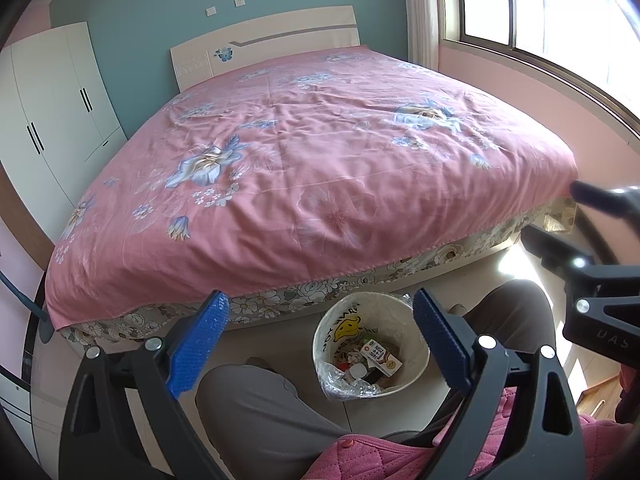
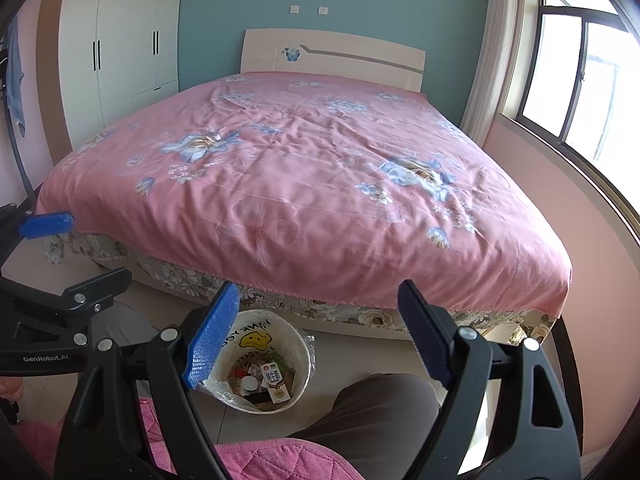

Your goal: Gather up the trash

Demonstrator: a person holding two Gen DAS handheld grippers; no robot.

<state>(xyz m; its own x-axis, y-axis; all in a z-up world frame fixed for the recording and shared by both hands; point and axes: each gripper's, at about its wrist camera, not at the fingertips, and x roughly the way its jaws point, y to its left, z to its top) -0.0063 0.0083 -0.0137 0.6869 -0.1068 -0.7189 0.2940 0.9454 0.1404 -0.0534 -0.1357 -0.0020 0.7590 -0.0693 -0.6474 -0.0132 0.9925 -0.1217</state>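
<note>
The wide bed under its crumpled pink cotton cover printed with blue flowers [image 2: 304,184] fills most of both views, and no loose trash shows on it, so the collecting looks close to done. Below its flowered valance, on the pale tiled floor [image 2: 344,360], stands the round white bin lined with a crinkly clear plastic bag and marked with a yellow smiley [image 1: 370,346], between the person's grey-trousered knees [image 1: 260,404]. Inside lie a small rectangular milk carton [image 2: 275,382], a white bottle cap and darker scraps too small to name. The left gripper [image 1: 320,342] hangs above and just left of the bin with its blue ribbed pads spread wide and nothing between them; the right gripper [image 2: 316,332] is likewise spread and empty, above the bin's right rim. To do this step well, the person would likely scan the floor near the bed's edge before reaching, keep both tools clear of each other, and approach any thin wrapper low and flat, since smooth film slips from ribbed pads unless pinched near a fold.
</note>
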